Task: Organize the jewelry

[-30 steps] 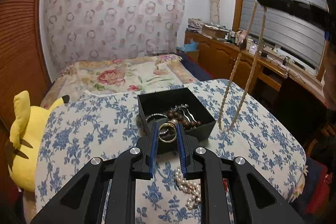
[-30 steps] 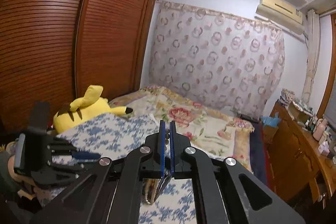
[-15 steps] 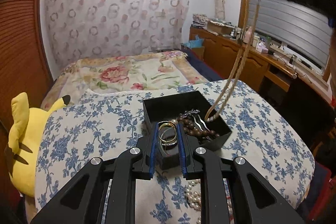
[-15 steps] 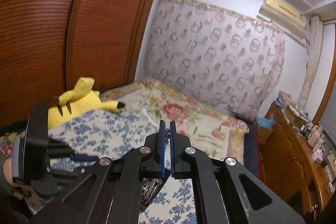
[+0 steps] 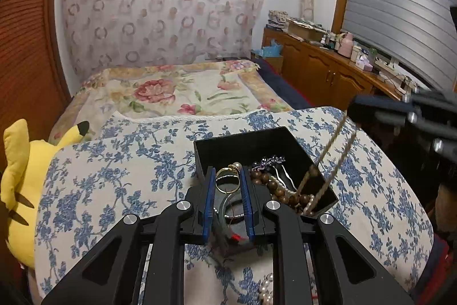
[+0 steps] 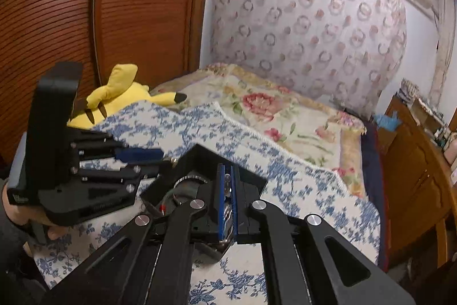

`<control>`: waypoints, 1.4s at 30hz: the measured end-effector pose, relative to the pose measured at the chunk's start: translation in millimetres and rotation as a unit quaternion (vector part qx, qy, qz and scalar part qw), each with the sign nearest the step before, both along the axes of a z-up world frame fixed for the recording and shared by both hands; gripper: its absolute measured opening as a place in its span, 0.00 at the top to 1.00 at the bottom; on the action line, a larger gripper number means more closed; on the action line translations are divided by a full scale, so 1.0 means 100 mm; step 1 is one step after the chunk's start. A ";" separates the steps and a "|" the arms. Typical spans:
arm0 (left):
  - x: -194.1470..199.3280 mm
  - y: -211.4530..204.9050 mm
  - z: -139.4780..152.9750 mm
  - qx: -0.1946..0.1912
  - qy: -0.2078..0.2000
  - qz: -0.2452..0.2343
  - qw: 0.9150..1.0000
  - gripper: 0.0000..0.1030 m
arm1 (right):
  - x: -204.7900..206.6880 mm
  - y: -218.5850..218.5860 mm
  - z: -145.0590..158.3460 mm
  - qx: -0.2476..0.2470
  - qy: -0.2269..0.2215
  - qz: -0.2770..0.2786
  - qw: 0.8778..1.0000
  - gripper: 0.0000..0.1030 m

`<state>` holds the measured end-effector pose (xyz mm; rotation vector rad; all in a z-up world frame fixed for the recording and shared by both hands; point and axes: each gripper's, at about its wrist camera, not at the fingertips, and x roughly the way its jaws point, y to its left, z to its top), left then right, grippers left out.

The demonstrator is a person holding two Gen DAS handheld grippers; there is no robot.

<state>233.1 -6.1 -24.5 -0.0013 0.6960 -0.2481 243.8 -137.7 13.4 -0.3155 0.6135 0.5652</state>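
Note:
A black jewelry box [image 5: 257,139] sits on the blue-floral cloth; it also shows in the right wrist view [image 6: 200,155]. Inside lie brown wooden beads [image 5: 271,185], a hair pin [image 5: 271,162] and a bangle. My left gripper [image 5: 227,185] is shut on a gold ring [image 5: 227,179] and holds it over the box's near edge. My right gripper [image 6: 227,185] is shut on a long beige bead necklace [image 5: 332,145], whose lower end rests in the box. The right gripper also shows in the left wrist view [image 5: 405,116].
A pearl strand [image 5: 267,290] lies on the cloth in front of the box. A yellow plush toy [image 5: 17,185] sits at the left. A floral bedspread [image 5: 177,90] lies behind. A wooden sideboard [image 5: 328,70] with clutter stands at the right.
My right gripper has come down and lowered the beige necklace from hanging beside the box into it. My left gripper with the ring has moved forward over the box.

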 end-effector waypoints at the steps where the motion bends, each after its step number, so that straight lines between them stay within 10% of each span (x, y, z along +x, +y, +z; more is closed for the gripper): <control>1: 0.02 0.00 -0.01 0.000 0.001 0.000 1.000 0.84 | 0.01 0.00 -0.05 0.002 0.008 -0.001 1.000 0.95; 12: 0.19 -0.06 -0.03 0.004 0.004 0.006 1.000 0.83 | 0.07 -0.09 -0.17 0.026 0.036 -0.003 0.999 0.90; 21: 0.02 -0.04 0.04 0.003 -0.013 0.006 1.000 0.55 | -0.06 -0.23 -0.22 0.040 0.035 -0.002 0.999 0.88; 26: -0.17 0.01 0.06 0.003 -0.025 0.003 1.000 0.20 | -0.25 -0.32 -0.28 0.052 0.032 -0.002 0.998 0.88; 42: -0.76 0.00 -0.02 0.028 -0.040 -0.022 0.999 0.08 | -0.79 -0.49 -0.60 0.060 0.050 0.006 0.997 0.73</control>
